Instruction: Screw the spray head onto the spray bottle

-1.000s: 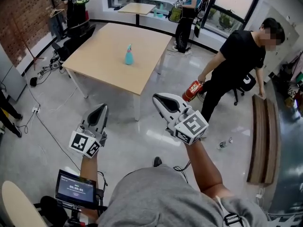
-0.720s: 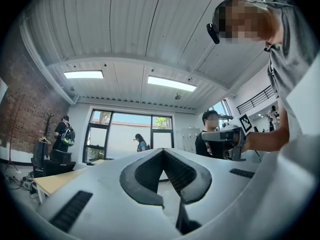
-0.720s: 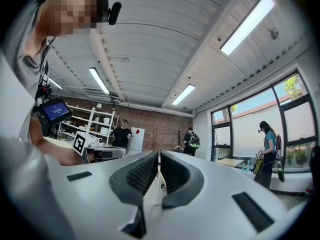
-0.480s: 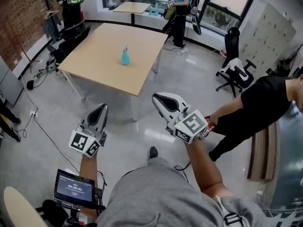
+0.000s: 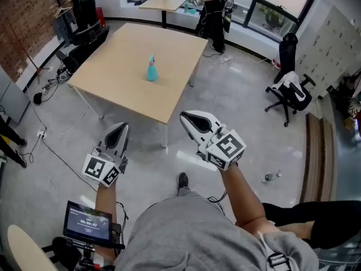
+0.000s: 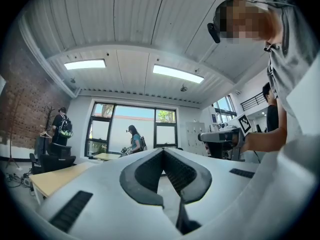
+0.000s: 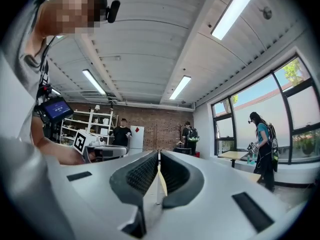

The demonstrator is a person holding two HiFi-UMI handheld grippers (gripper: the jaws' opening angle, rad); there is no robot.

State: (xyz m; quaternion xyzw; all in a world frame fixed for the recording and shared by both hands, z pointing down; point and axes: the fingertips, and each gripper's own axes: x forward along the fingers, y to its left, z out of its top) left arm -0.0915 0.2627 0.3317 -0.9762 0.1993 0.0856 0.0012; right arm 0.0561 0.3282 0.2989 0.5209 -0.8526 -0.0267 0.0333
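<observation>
A teal spray bottle (image 5: 152, 70) stands upright near the middle of a light wooden table (image 5: 121, 78), far ahead of both grippers. Its pale top is too small to make out. My left gripper (image 5: 122, 128) is held in the air over the floor, short of the table, shut and empty. My right gripper (image 5: 185, 117) is level with it on the right, also shut with nothing in it. In the left gripper view the jaws (image 6: 162, 152) meet tip to tip, and the right gripper (image 6: 221, 136) shows beyond them. The right gripper view shows its jaws (image 7: 158, 154) pressed together.
The table's near edge and leg (image 5: 164, 134) lie just ahead of the grippers. An office chair (image 5: 290, 92) stands at right, a wooden bench (image 5: 318, 145) beyond it, a small bottle (image 5: 271, 177) on the floor. People stand by a small table (image 5: 162, 3) at the windows. Cables (image 5: 42, 131) trail at left.
A person in black carrying a red object has walked out of the middle right; only a leg shows at lower right. Both grippers stay shut in the same place.
</observation>
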